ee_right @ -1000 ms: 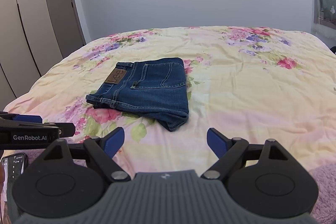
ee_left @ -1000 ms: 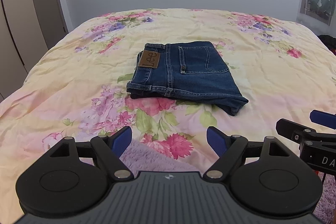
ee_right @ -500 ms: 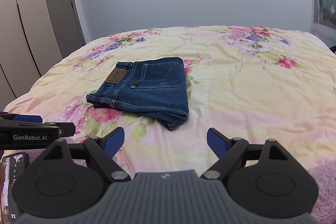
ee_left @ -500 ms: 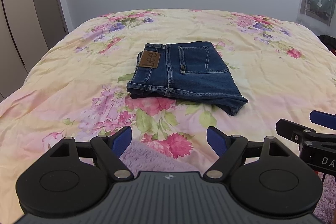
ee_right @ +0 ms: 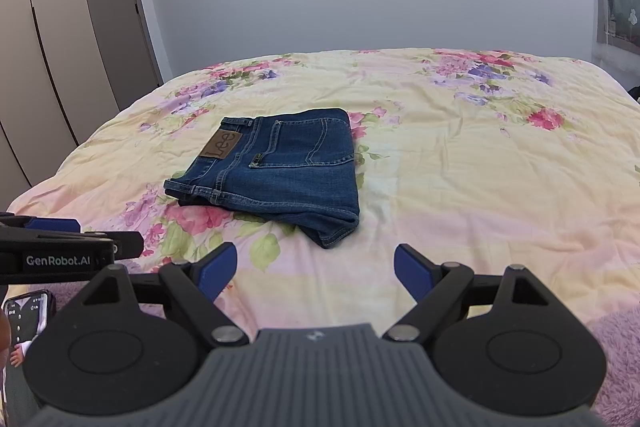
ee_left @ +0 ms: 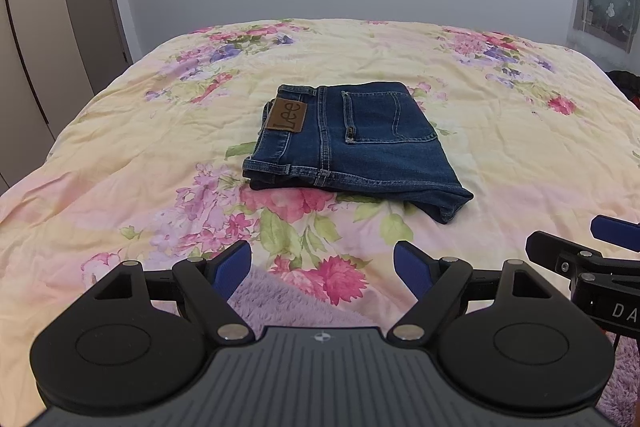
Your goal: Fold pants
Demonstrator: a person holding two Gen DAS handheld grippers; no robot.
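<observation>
Neatly folded, the jeans [ee_left: 352,143] lie on the floral bedspread [ee_left: 500,147], brown Lee patch [ee_left: 287,115] facing up. Well short of the jeans, the left gripper [ee_left: 322,269] and right gripper [ee_right: 316,269] hover with jaws spread, holding nothing. A wardrobe [ee_right: 52,47] stands left of the jeans.

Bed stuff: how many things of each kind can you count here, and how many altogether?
Folded jeans: 1
Floral bedspread: 1
Purple fuzzy blanket: 1
Phone: 1
Hand-held grippers, both open: 2 (left hand-held gripper, right hand-held gripper)
Total: 6
</observation>
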